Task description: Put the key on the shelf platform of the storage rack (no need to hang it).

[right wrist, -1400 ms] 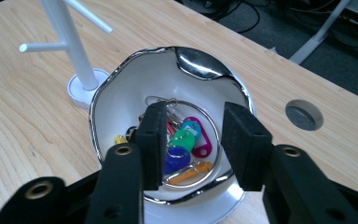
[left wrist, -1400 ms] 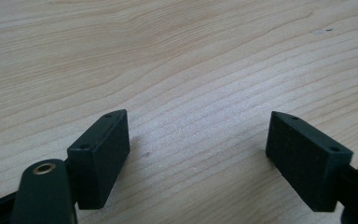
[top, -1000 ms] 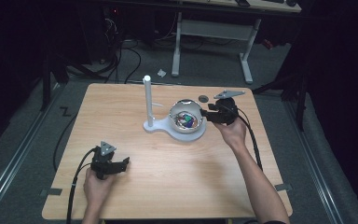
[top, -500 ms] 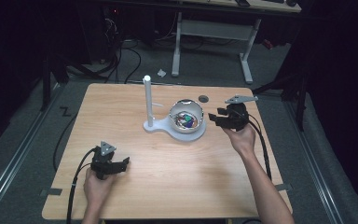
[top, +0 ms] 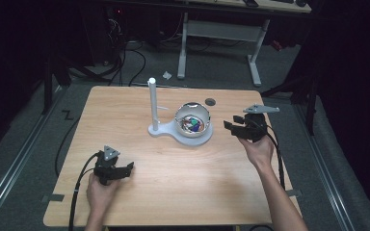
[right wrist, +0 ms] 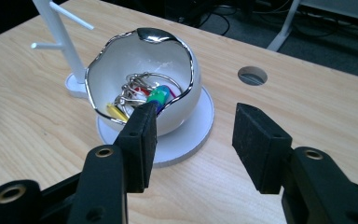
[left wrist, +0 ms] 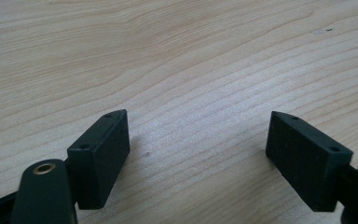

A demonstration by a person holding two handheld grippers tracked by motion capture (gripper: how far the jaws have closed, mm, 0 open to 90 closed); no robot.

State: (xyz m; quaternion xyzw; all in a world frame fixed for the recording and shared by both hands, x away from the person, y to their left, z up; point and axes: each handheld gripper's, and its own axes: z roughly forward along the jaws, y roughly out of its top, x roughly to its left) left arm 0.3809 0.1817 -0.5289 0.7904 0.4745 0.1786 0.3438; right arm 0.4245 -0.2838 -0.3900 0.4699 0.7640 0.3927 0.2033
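A white egg-shaped bowl [top: 192, 120] with a silver rim sits on a white round base [top: 207, 136] near the table's middle. It holds a bunch of keys [right wrist: 142, 91] with coloured tags. A white post with pegs [top: 151, 101] rises from the same base on the left. My right gripper [top: 229, 126] hovers just right of the bowl and points at it; its jaws have just been opening and stand open with nothing between them [right wrist: 193, 135]. My left gripper [top: 125, 168] rests open near the front left, over bare wood [left wrist: 198, 154].
A small round hole [top: 210, 101] is cut in the wooden tabletop [top: 125, 120] behind the bowl. Cables trail from both grippers toward the front edge. Beyond the table are a dark floor, loose cables and a desk frame [top: 219, 29].
My right gripper has drawn back to the right, away from the bowl, with its jaws a little wider. The left gripper has stayed where it was.
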